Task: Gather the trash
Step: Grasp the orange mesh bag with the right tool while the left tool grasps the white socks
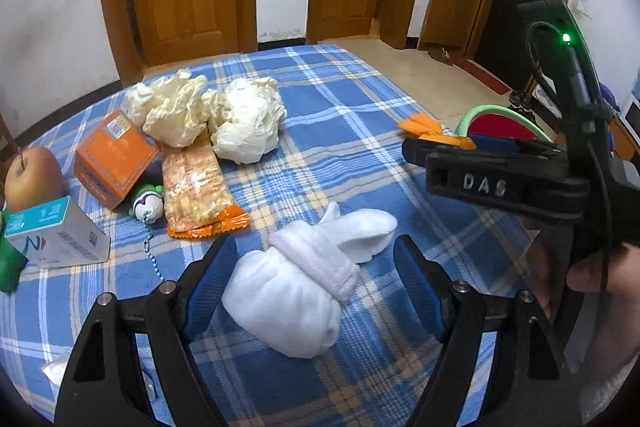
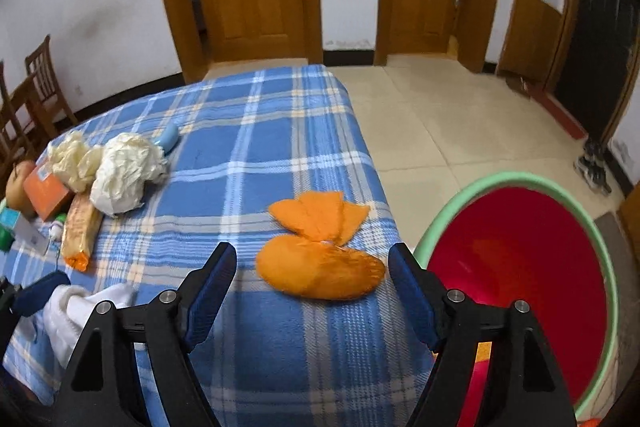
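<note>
Orange socks [image 2: 320, 259] — between wide tool [image 2: 312, 283]

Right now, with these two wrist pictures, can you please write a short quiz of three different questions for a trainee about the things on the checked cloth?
1. True or false: the rolled white sock bundle lies between the open fingers of the left gripper.
2. Which item lies nearest the red bin with a green rim? A) the red-yellow apple B) the orange sock bundle C) the orange cardboard box
3. Fill in: the long orange snack wrapper lies directly in front of the ____ paper balls.

Key: 1 true; 2 B; 3 crumpled
</note>
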`<state>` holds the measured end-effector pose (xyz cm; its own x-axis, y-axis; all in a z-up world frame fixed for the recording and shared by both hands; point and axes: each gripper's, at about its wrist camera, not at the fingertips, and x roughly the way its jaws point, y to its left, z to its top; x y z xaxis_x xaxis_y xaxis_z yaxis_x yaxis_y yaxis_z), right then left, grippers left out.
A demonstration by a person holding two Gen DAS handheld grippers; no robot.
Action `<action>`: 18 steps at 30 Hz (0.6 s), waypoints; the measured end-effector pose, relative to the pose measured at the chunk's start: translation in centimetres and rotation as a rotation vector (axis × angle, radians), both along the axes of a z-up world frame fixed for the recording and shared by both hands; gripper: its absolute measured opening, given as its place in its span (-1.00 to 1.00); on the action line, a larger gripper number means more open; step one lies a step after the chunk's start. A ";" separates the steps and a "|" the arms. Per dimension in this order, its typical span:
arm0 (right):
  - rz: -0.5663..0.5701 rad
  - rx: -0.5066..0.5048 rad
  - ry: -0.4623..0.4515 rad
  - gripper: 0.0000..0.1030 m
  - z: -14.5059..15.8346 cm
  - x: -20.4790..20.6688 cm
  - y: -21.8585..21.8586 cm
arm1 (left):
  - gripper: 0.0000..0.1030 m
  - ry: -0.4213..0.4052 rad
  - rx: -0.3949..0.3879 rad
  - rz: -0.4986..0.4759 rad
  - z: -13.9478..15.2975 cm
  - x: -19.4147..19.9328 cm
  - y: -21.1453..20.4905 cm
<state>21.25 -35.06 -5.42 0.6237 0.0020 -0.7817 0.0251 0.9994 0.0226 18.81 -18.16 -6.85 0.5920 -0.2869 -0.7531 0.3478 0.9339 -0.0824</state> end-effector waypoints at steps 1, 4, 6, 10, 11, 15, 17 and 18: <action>-0.005 0.027 0.008 0.54 -0.2 0.2 -0.2 | 0.42 0.003 0.003 0.006 -0.1 0.1 0.0; -0.011 0.066 0.004 0.33 -0.2 0.6 -0.7 | 0.13 -0.002 0.003 0.012 0.0 0.0 0.2; -0.001 0.063 0.001 0.10 -0.1 0.6 -0.4 | -0.06 -0.002 -0.007 0.005 0.1 -0.1 0.3; -0.004 0.082 -0.004 -0.08 -0.1 0.3 -0.5 | -0.38 -0.008 -0.032 -0.003 0.3 -0.4 0.6; -0.005 0.090 -0.006 -0.10 -0.1 0.2 -0.6 | -0.39 -0.012 -0.037 0.000 0.4 -0.4 0.7; -0.006 0.069 -0.003 -0.14 -0.2 0.3 -0.2 | -0.40 -0.018 -0.027 0.016 0.5 -0.4 0.7; -0.005 0.034 0.002 -0.14 -0.2 0.4 0.3 | -0.39 -0.018 -0.015 0.019 0.5 -0.4 0.6; -0.004 0.021 0.005 -0.14 -0.1 0.2 0.4 | -0.39 -0.016 -0.007 0.020 0.4 -0.3 0.5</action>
<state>21.43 -34.70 -5.54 0.6201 0.0161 -0.7843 0.0289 0.9986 0.0433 18.48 -17.68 -6.41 0.6096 -0.2798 -0.7417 0.3300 0.9403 -0.0835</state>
